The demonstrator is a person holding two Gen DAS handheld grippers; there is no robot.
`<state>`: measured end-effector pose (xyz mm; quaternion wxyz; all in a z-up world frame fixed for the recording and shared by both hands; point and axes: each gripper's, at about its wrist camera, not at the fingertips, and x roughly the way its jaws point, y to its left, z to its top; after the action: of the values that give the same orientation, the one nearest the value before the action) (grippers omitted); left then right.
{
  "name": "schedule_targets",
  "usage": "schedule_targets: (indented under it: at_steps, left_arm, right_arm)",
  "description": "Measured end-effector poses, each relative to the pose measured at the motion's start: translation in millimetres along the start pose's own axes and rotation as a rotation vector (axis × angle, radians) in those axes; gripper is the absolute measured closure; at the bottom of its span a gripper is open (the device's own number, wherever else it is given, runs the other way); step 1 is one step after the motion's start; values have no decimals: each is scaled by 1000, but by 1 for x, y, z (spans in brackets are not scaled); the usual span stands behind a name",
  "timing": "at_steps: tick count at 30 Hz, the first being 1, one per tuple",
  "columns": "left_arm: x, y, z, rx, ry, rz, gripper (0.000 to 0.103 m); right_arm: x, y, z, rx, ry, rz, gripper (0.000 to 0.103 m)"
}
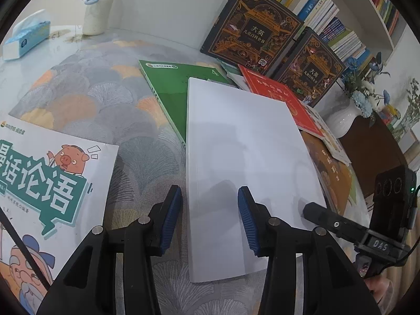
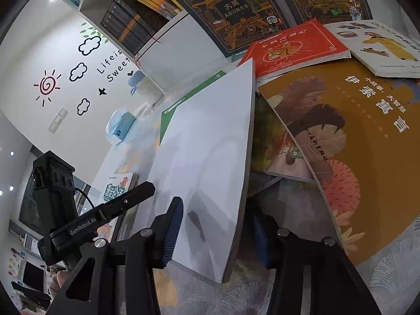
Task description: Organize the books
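Item: plain white flat rectangular book, lying partly over green softcover book, beside mustard-yellow picture book.
Left gripper: jaws part-open astride white book's near left edge, pads not pressing; holds nothing.
Right gripper: jaws straddle white book's right edge, which looks lifted; pad contact cannot be told.
Step, judged: picking up white book. Next: close on edge, lift clear.

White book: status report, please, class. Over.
Left gripper open over white book. Right gripper straddles its edge, grip unclear. Green book and red book partly underneath.
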<state>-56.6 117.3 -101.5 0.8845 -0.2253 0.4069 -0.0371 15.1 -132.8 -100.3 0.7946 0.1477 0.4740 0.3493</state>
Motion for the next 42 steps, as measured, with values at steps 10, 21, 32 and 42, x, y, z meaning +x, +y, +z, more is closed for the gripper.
schedule_targets:
  at_steps: [10, 21, 32, 42]
  left_arm:
    - [-1, -3, -2, 38, 6, 17, 61]
    - [-48, 8, -54, -74, 98, -92, 61]
    - [-69, -10, -90, -9, 161, -95, 60]
    - [-62, -22, -88, 15, 248, -98, 60]
  right_arm:
    - [-10, 3, -1, 71, 8, 94, 75]
    - [-44, 19, -67, 109, 83, 216, 87]
    - [-122, -9, -131, 80, 83, 85, 88]
    - [-97, -24, -89, 49, 190, 155, 36]
